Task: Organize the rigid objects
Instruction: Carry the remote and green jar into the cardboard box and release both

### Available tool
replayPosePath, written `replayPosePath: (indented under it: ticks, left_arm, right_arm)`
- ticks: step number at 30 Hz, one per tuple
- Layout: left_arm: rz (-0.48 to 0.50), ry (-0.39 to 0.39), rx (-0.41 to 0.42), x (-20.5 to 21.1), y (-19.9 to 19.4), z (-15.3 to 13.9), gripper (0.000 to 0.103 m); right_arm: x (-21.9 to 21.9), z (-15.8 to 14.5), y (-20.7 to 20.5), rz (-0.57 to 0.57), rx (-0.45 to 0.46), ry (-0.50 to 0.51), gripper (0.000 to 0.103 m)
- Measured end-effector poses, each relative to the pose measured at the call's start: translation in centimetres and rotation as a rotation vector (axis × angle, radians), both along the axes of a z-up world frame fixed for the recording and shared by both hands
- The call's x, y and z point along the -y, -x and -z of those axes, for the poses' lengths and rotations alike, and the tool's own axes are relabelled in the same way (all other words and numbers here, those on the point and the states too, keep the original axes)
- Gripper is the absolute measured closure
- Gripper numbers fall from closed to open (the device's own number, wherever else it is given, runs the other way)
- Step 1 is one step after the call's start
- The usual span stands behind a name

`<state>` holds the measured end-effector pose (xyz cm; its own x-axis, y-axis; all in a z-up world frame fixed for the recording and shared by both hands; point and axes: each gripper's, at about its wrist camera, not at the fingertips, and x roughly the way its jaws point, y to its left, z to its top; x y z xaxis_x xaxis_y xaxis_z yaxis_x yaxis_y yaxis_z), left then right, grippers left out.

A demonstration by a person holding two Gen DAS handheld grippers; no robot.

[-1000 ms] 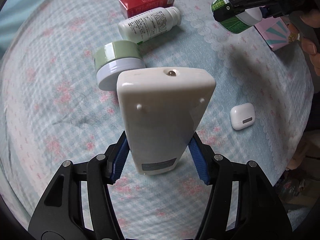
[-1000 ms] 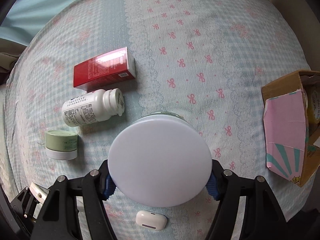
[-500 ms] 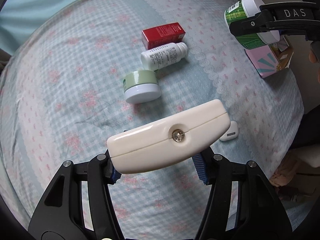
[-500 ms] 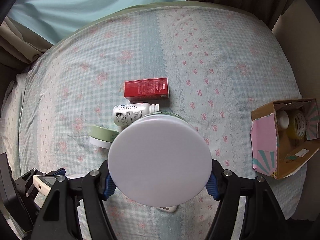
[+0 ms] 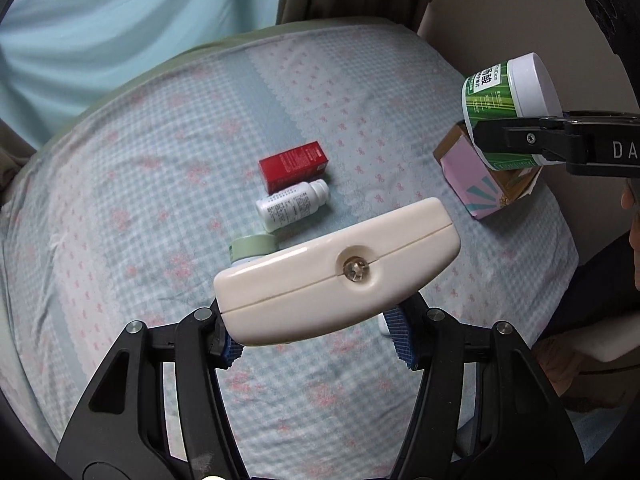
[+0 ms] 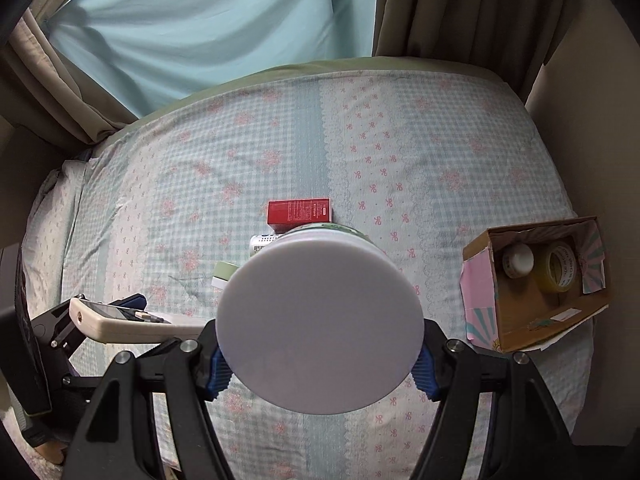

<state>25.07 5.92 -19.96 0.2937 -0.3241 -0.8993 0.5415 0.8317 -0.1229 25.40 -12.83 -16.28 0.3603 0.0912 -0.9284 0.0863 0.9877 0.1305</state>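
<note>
My left gripper (image 5: 318, 334) is shut on a cream remote control (image 5: 336, 270), held high over the bed with its front end toward the camera. In the right wrist view the remote (image 6: 128, 322) shows at the left. My right gripper (image 6: 320, 372) is shut on a green jar with a white lid (image 6: 320, 324); the same jar (image 5: 508, 108) hangs at the upper right of the left wrist view. On the bedspread lie a red box (image 5: 294, 165), a white pill bottle (image 5: 292, 205) and a small green-lidded jar (image 5: 253, 246), partly hidden.
An open cardboard box (image 6: 536, 284) with pink flaps sits at the bed's right edge, holding a tape roll (image 6: 558, 266) and a small white-capped jar (image 6: 518, 260). Curtains (image 6: 208, 24) hang behind the bed. A white earbud case is almost hidden behind my left fingers.
Both grippers rose well above the bed with their loads, so the objects below look smaller. The remote tipped from lengthwise to end-on toward the camera.
</note>
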Motion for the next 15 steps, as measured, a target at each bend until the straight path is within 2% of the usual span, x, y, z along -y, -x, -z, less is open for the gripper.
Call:
replayPosePath:
  ticks: [7,15]
  left_arm:
    - [-0.009,0.057,0.056,5.9,0.7,-5.2,0.048]
    - [0.012,0.116,0.085,16.1,1.5,-9.2,0.048]
  right_arm:
    - [6.3,-4.1,3.2,-0.001,0.06,0.01,0.037]
    - [17.1,-6.5,6.4,0.026,0.094,0.032,0.037]
